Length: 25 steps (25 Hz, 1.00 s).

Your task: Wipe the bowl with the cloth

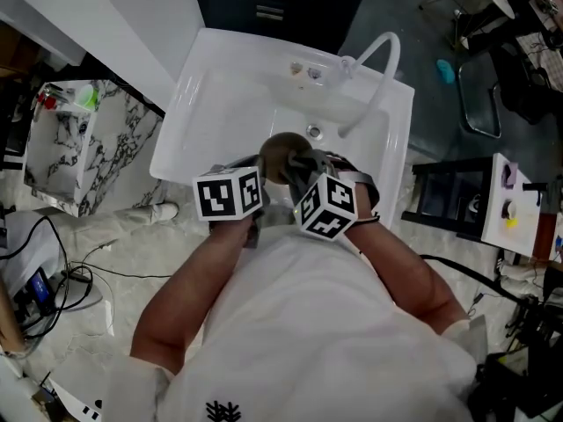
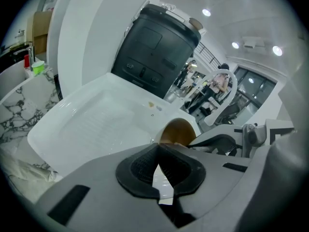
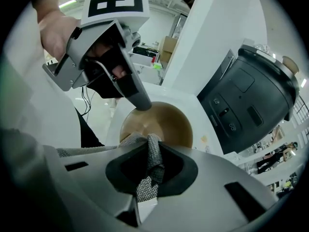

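A brown bowl (image 1: 280, 151) is held tilted above the white sink (image 1: 198, 112). My left gripper (image 1: 265, 170) is shut on the bowl's (image 3: 170, 122) rim; in the right gripper view its dark fingertips (image 3: 140, 100) meet that rim at the upper left. In its own view, the left gripper (image 2: 157, 152) has its pads together just in front of the bowl (image 2: 177, 131). My right gripper (image 3: 150, 154) is shut on a grey woven cloth (image 3: 152, 162), whose top fold lies against the bowl's near edge. From the head view, the right gripper (image 1: 297, 170) sits beside the left one.
A white curved faucet (image 1: 380, 60) rises at the sink's back right. A black bin-like unit (image 3: 246, 95) stands behind the sink. A marble counter (image 1: 75, 152) with small items is to the left, and dark racks and a chair are to the right.
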Tool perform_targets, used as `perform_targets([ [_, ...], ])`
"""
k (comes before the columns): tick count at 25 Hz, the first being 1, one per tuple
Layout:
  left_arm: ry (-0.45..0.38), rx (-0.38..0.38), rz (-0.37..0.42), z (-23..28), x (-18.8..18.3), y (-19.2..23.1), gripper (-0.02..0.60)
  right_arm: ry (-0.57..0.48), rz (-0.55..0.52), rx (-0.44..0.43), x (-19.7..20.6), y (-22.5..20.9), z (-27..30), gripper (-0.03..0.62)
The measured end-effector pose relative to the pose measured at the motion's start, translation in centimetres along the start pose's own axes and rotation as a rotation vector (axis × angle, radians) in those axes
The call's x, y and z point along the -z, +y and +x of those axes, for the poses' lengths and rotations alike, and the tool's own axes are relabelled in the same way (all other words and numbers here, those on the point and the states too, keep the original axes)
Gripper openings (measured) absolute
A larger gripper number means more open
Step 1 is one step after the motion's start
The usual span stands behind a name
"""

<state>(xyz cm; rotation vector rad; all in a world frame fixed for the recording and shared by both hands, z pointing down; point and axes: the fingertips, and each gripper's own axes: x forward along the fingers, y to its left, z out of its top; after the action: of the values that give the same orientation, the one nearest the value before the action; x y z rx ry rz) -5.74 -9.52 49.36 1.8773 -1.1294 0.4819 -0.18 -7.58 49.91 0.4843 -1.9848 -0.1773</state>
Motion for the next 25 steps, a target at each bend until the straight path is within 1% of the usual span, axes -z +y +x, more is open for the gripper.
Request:
perform_targets([
  [6,-0.004,0.013,0.009,-0.2,0.2,-1.1,0.014,-0.029,-0.048,-0.071,-1.2,2.1,0.2,0.032],
  [9,-0.002,0.024,0.019,-0.3,0.4,-1.6,0.014,-0.059,-0.08,-0.076,-2.4,2.4,0.0,0.032],
  [12,-0.001,0.032,0.029,-0.6,0.6,-1.9,0.014,-0.081,-0.099,-0.054,-3.3,2.1,-0.1,0.032],
  [18,0.023,0.047,0.056,-0.9,1.3,-2.3,0.014,-0.1,-0.118,0.027,-4.4,0.3,-0.5,0.032],
  [25,0.034,0.037,0.06,-1.1,1.5,-1.7,0.014,-0.04,-0.143,0.111,-3.3,-1.1,-0.5,0.032],
])
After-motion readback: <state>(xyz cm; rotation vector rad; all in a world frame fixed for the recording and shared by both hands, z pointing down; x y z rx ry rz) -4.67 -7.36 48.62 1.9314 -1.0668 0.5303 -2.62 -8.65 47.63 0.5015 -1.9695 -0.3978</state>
